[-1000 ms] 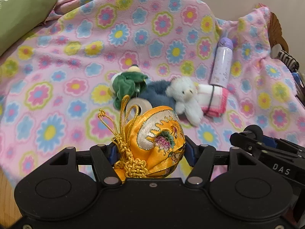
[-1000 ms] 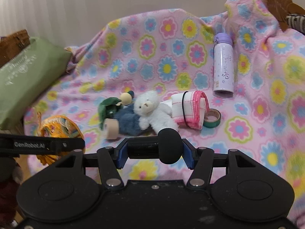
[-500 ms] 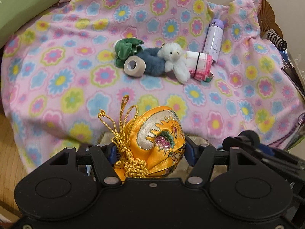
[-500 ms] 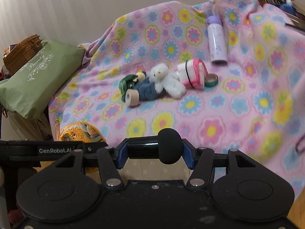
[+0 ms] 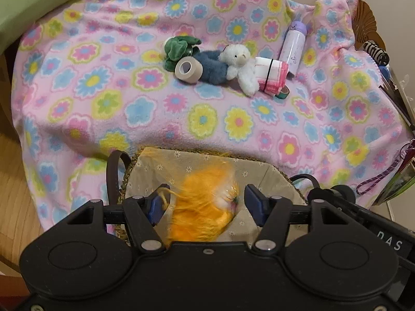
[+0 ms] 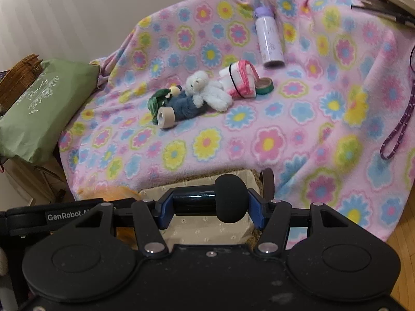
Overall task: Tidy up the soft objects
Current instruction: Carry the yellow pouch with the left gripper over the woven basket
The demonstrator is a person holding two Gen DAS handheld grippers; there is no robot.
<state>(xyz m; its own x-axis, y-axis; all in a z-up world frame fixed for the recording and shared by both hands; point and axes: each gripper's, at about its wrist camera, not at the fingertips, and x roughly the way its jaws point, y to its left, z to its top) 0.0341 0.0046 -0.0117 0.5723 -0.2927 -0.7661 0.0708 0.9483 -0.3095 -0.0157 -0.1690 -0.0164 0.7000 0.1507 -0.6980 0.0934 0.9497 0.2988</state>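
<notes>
This looks like a room in a home. A soft pink fleece blanket with big bright flowers (image 6: 259,140) fills the middle of the frame. A small fluffy white teddy bear (image 6: 207,90) lies on it at the centre. A green cushion with white writing (image 6: 39,108) sits at the left. A light wooden floor (image 5: 13,165) shows at the lower left.

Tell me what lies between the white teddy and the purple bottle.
A folded white-and-pink cloth with a black band around it lies between the teddy and the bottle, clearest in the right wrist view.
</notes>
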